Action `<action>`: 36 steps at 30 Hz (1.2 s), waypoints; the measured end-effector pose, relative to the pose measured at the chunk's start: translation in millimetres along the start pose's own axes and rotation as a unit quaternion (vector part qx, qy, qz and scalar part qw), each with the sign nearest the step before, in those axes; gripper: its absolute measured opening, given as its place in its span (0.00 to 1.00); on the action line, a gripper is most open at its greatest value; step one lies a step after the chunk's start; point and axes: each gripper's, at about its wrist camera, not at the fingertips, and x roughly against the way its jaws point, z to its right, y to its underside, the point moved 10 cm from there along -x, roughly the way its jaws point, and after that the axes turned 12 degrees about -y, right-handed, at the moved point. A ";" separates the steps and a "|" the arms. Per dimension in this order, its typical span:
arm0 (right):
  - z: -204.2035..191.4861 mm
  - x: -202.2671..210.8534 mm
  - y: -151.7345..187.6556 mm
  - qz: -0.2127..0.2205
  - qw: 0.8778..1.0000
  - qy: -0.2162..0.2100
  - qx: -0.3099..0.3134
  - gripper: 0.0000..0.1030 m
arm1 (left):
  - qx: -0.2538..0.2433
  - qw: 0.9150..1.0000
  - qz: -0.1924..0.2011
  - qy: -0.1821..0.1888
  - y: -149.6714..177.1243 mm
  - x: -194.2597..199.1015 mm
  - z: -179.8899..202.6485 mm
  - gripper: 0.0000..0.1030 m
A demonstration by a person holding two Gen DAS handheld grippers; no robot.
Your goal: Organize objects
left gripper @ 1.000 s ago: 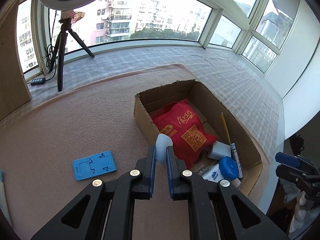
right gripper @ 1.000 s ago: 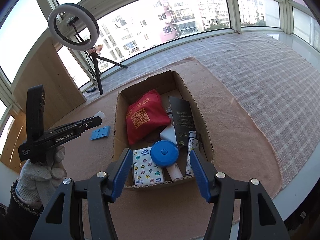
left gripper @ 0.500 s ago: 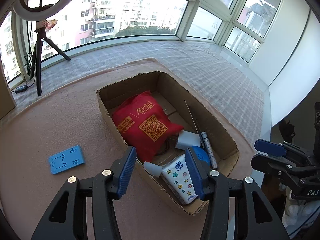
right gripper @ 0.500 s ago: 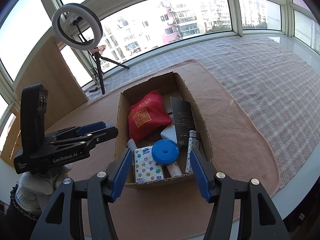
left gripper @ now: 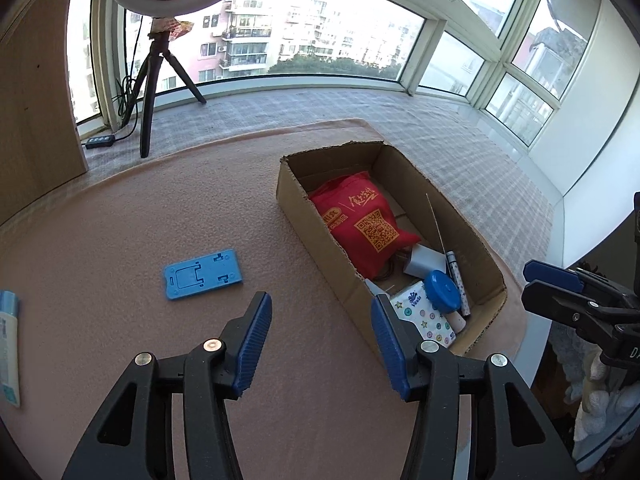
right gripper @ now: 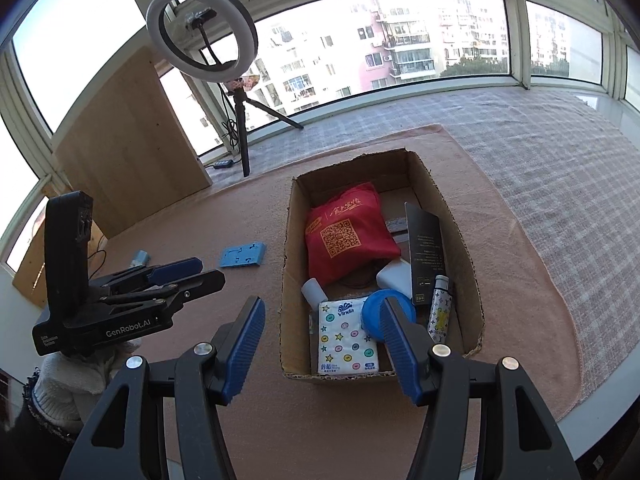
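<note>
Released from the left gripper [left gripper: 320, 340], the small white bottle [right gripper: 314, 292] now lies inside the cardboard box [right gripper: 464, 248], at the near end, just beside the star-printed tissue pack [right gripper: 346, 336]. A second ago this bottle was clamped between the left gripper's jaws above the box's near wall; half a second ago the jaws had parted over the box. At present the left gripper stands wide apart and empty, drawn back from the box to its left side, over the pink mat [left gripper: 120, 220].

The right gripper [right gripper: 322, 342] is likewise spread open and holds nothing; it hovers at the near wall of the box, as in the earlier views.

Contents of the box: a red drawstring bag [right gripper: 348, 236] toward the far end, a blue round lid [right gripper: 376, 312] touching the tissue pack, a white adapter [right gripper: 394, 276], a black card [right gripper: 426, 248] leaning on the right wall, and a patterned tube [right gripper: 438, 308].

Still outside, left of the box: a blue phone stand [left gripper: 202, 274] lying flat on the mat, and farther left a white tube [left gripper: 8, 348] at the edge of view.

Judgement: one deposit is complete; the phone stand appears the nearest remaining item to collect.
</note>
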 end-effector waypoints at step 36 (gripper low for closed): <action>-59.6 -285.2 -55.5 -0.230 0.970 0.010 0.076 0.36 | 0.253 0.957 0.036 -0.139 148.4 106.4 -199.0 0.54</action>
